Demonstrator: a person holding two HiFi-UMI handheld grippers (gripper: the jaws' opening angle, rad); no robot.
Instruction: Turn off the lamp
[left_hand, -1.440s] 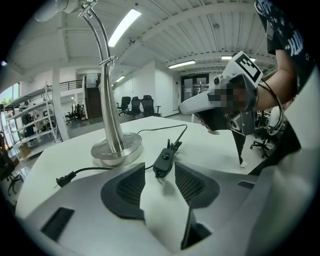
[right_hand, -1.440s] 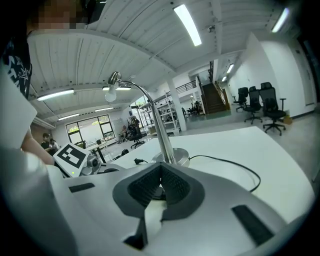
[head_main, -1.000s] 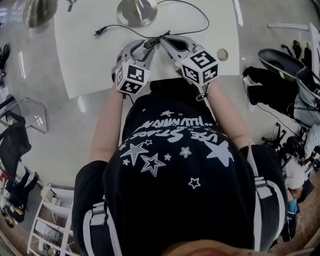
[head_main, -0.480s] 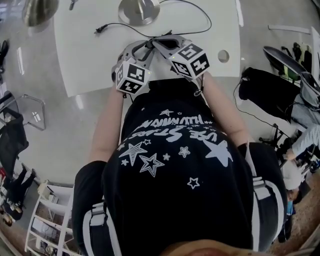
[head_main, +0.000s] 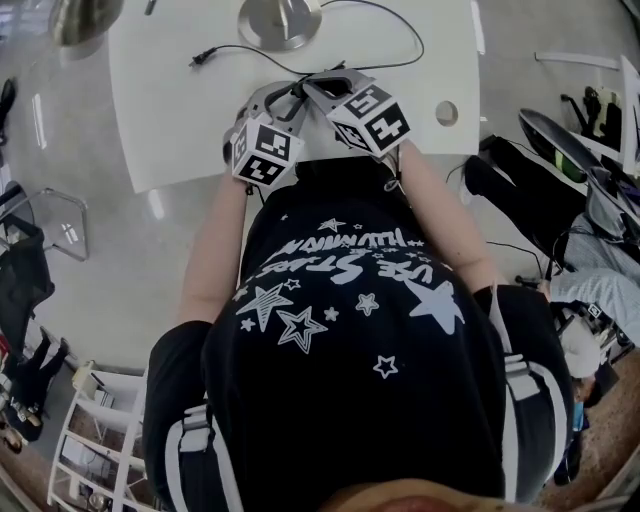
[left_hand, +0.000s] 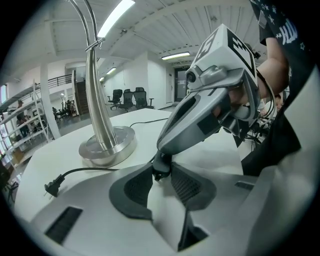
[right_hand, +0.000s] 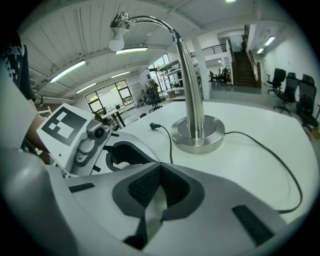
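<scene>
Moved since the earlier picture: right tongs (right_hand: 161, 169), whose marker cube (head_main: 370, 118) has shifted inward toward the left pair. The left tongs (left_hand: 161, 175) have kept their place, jaws just closed in from wide.

Item: lamp (right_hand: 193, 90), brushed-metal arc type, standing at the far side of the white tabletop (head_main: 160, 120). Its plug (right_hand: 153, 126) lies loose on the surface.

Item: inline switch (head_main: 298, 88) on the lamp cord (right_hand: 250, 139), at the near tabletop edge. It is pinched between the left pads, apparently to steady it.

Right tongs: closed, nothing between them. The joined tip is set on top of the switch, seemingly serving as a single finger to press it.

Task judged at the pressing step. Whether the bulb is lit cannot be told.
</scene>
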